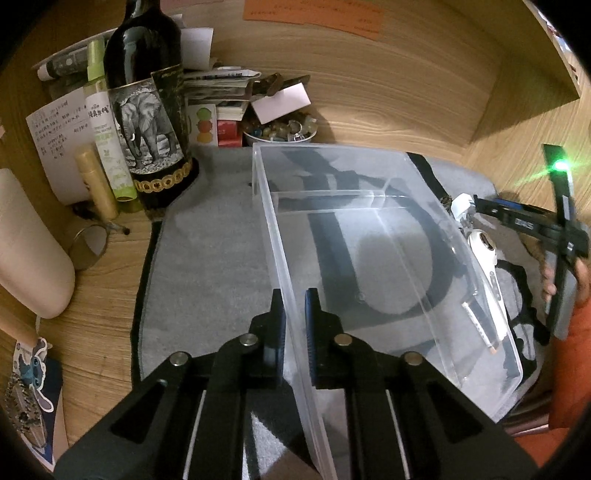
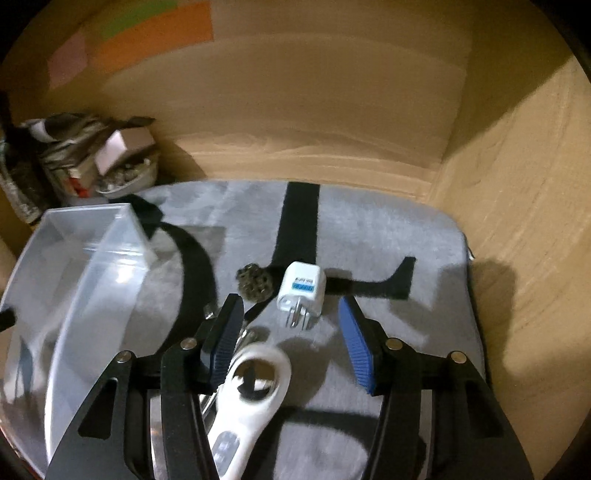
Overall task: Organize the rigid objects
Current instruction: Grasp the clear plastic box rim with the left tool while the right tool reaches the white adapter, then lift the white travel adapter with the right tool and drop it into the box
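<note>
Left gripper (image 1: pixel 293 314) pins the clear bin's (image 1: pixel 369 236) wall steady.
Right gripper (image 2: pixel 291 328), jaws open, lines up on the white plug adapter (image 2: pixel 301 290).

Left claw (image 1: pixel 294 317) is closed on the near wall of a clear bin (image 1: pixel 369 236), set on a grey mat (image 1: pixel 207 236). The right claw (image 1: pixel 469 214) is seen beyond, beside a bottle (image 1: pixel 147 110).

Wood-grain surface (image 1: pixel 99 295) in dim warm light, wooden back wall (image 1: pixel 369 74) with orange sticky notes (image 1: pixel 314 14), wooden side panel (image 2: pixel 517 221), grey cloth mat (image 2: pixel 369 229) with black stripes
</note>
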`<state>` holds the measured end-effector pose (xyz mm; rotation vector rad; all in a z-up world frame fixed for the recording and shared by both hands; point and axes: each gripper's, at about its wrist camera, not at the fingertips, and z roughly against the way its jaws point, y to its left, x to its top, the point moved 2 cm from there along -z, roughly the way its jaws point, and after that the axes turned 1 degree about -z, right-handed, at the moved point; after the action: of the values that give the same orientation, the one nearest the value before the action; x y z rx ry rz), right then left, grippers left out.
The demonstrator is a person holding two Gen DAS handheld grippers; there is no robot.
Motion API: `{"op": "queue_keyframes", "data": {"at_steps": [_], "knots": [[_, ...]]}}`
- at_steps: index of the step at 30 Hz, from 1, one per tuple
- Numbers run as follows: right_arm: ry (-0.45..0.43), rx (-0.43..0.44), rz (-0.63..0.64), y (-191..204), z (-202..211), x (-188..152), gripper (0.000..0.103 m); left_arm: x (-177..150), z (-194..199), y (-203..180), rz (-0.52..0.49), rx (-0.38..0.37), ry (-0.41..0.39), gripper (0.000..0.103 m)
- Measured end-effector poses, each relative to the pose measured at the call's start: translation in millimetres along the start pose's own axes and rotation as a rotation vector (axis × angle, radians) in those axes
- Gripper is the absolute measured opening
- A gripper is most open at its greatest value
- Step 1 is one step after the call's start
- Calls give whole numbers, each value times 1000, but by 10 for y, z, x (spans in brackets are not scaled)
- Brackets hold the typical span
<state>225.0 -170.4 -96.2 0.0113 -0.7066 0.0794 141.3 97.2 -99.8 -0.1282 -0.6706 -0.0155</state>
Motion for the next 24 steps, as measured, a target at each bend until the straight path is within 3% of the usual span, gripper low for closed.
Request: {"op": "queue_keyframes", "data": {"at_steps": [10, 14, 24], "knots": [[135, 4, 9, -54, -561, 144, 50, 5, -4, 1, 8, -6, -6, 10], [155, 13, 11, -54, -651, 153, 34, 8, -5, 1, 6, -5, -5, 10], [75, 21, 12, -22, -328, 186, 34, 4, -8, -1, 0, -1, -7, 10]]}}
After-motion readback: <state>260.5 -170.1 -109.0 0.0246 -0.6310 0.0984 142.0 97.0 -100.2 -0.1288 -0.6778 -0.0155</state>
